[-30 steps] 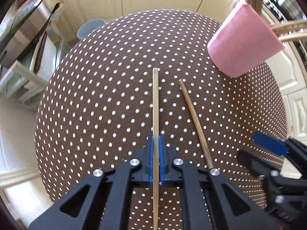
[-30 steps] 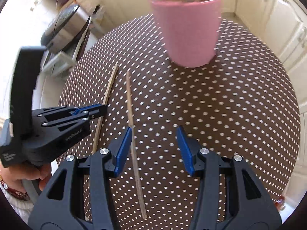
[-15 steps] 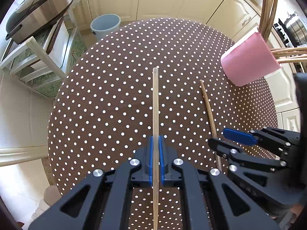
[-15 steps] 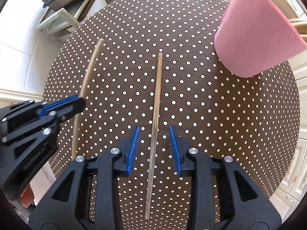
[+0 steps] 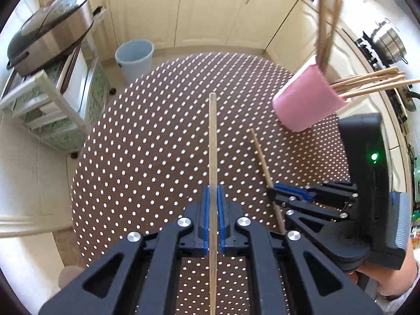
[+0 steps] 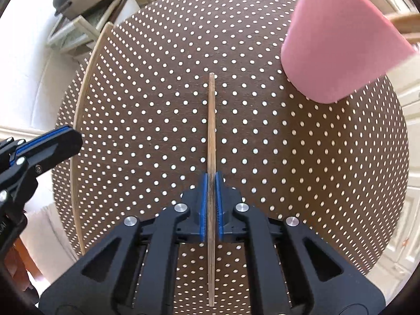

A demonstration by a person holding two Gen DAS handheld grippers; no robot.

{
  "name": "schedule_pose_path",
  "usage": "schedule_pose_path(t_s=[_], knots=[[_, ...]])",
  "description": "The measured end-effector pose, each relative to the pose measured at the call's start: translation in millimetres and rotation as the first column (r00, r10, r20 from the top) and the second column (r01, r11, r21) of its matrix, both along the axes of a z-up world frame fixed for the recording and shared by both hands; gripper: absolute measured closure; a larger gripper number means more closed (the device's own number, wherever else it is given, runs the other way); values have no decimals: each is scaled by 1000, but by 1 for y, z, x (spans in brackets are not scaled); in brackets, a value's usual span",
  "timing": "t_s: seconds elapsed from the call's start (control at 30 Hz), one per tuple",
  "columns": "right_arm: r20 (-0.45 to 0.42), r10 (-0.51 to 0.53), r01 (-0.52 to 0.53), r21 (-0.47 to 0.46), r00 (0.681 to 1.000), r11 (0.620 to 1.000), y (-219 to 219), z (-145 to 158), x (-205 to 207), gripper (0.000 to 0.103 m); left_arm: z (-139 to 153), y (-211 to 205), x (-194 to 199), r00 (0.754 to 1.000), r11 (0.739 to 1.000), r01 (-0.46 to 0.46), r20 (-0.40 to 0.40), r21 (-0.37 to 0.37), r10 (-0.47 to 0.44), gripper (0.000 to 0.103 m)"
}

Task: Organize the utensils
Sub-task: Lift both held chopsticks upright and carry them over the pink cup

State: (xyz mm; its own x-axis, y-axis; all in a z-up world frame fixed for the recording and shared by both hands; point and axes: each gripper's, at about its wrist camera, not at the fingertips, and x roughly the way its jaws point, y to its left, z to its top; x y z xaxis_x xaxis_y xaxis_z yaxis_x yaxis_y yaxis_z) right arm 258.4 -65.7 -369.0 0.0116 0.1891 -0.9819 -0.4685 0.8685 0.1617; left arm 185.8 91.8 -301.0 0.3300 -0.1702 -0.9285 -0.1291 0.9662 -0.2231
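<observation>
Pale chopstick (image 5: 213,157) is clamped between the blue pads of my left gripper (image 5: 213,220), pointing straight ahead, lifted above the table (image 5: 147,141). Same stick shows in the right view as a curved pale line (image 6: 78,131) at the left, with the left gripper (image 6: 39,149) on it.

Dark chopstick (image 6: 211,136) is pinched in my right gripper (image 6: 211,204), jaws closed tight on it, tip pointing forward over the table (image 6: 315,157). In the left view it (image 5: 262,162) runs diagonally, lower end inside the right gripper (image 5: 283,197). Can't tell if it touches the table or is just off it.

Pink cup (image 5: 307,99) stands at the far right of the table, holding several more chopsticks (image 5: 367,84) fanning out of its mouth. In the right view the cup (image 6: 341,44) is ahead-right, apart from the dark stick's tip.

Table has a brown cloth with white dots. Beyond it: blue bin (image 5: 134,57) on the floor, cream cabinets (image 5: 199,10), silver cooker (image 5: 50,42) on a white rack (image 5: 47,105), steel pot (image 5: 389,44) on the stove at right.
</observation>
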Motion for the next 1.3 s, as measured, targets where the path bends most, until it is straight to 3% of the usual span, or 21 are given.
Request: schedule_pose_path(t_s=[0.37,0.57,0.67,0.97,1.17,1.3], knots=[[95,-112,96,156,989,983,-62,55,-29,96,34,-47,-2,990,997,64,125,33,-68,97],[168,-196,154,235,966,960,-115,101,-37,96,52,-73,0,973,994,103,205,39,-109,97],[198,-232,177,262,952,949,-120,119,-46,96,63,-86,-1,961,992,122,245,39,-128,97],[272,-295,206,313,916,927,-135,154,-41,97,99,-109,8,902,986,165,401,13,-157,97],[303,-335,229,336,892,913,-150,165,-32,97,120,-112,26,847,991,134,519,2,-116,97],[322,-359,237,360,876,902,-160,174,-20,97,134,-115,40,795,995,99,602,-2,-77,97]])
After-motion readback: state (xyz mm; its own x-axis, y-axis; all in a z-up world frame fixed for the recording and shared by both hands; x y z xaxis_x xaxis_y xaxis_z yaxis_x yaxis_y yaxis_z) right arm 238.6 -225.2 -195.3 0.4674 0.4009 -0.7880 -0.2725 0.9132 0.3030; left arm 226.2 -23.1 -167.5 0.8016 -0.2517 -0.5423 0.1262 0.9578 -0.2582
